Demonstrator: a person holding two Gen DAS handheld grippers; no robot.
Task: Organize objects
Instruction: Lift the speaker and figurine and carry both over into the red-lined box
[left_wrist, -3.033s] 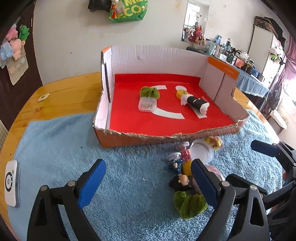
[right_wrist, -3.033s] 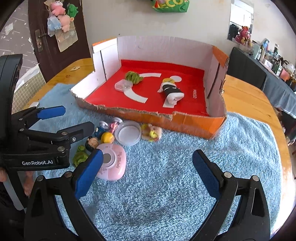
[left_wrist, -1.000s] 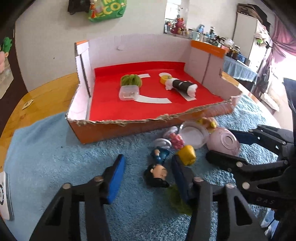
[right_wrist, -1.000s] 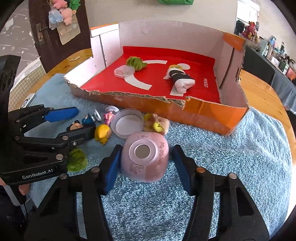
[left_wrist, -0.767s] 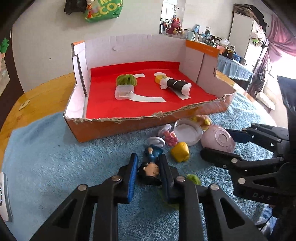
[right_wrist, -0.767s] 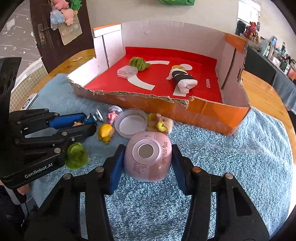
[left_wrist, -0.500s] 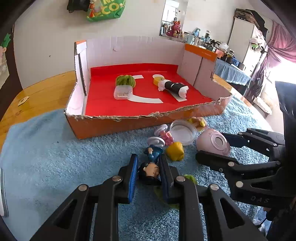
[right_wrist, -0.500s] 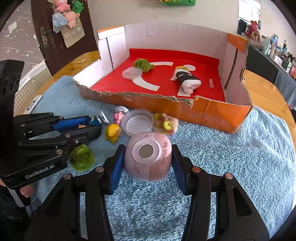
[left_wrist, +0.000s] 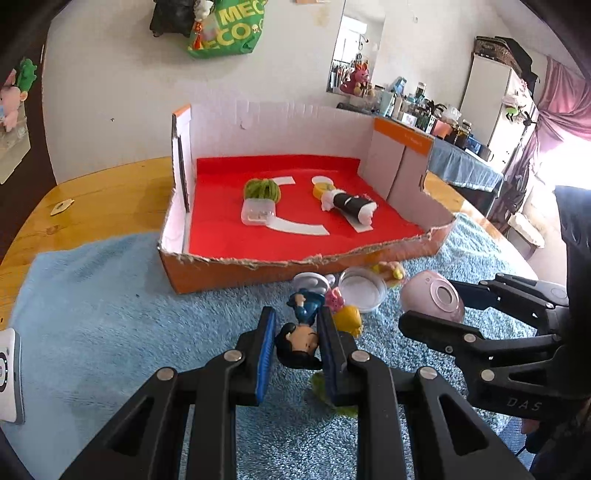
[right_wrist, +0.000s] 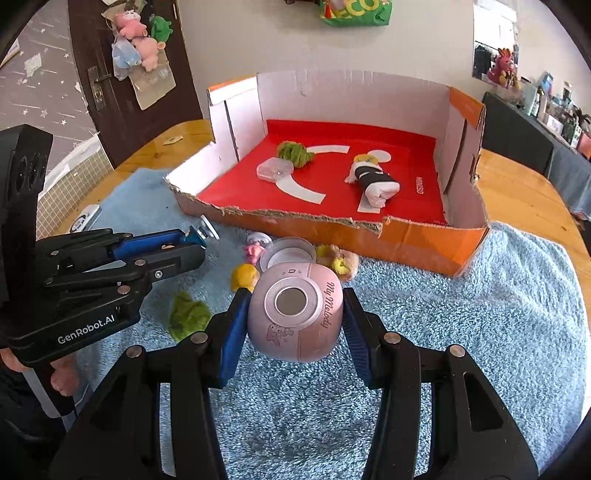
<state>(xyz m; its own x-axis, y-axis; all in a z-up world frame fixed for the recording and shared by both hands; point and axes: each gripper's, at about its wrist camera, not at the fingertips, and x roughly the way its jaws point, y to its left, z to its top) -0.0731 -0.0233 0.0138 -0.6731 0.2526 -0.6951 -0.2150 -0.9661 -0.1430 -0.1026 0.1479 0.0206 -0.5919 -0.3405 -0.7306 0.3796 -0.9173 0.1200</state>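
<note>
My left gripper (left_wrist: 297, 332) is shut on a small figurine (left_wrist: 301, 334) with black hair and blue clothes, held above the blue towel (left_wrist: 110, 325). My right gripper (right_wrist: 293, 321) is shut on a round pink case (right_wrist: 293, 317) marked "My Melody", also lifted off the towel; it also shows in the left wrist view (left_wrist: 432, 301). The cardboard box (right_wrist: 332, 229) with a red floor stands ahead and holds a green plush (right_wrist: 295, 153), a clear case (right_wrist: 275, 170) and a black-and-white roll toy (right_wrist: 375, 179).
On the towel in front of the box lie a clear round lid (right_wrist: 288, 253), a yellow toy (right_wrist: 243, 277), a pink toy (right_wrist: 253, 253), a yellow-tan plush (right_wrist: 340, 262) and a green plush (right_wrist: 186, 317). A white device (left_wrist: 7, 374) lies at the towel's left edge.
Both grippers closed on their objects, the left on the figurine and the right on the pink case, and have lifted them slightly toward the box.
</note>
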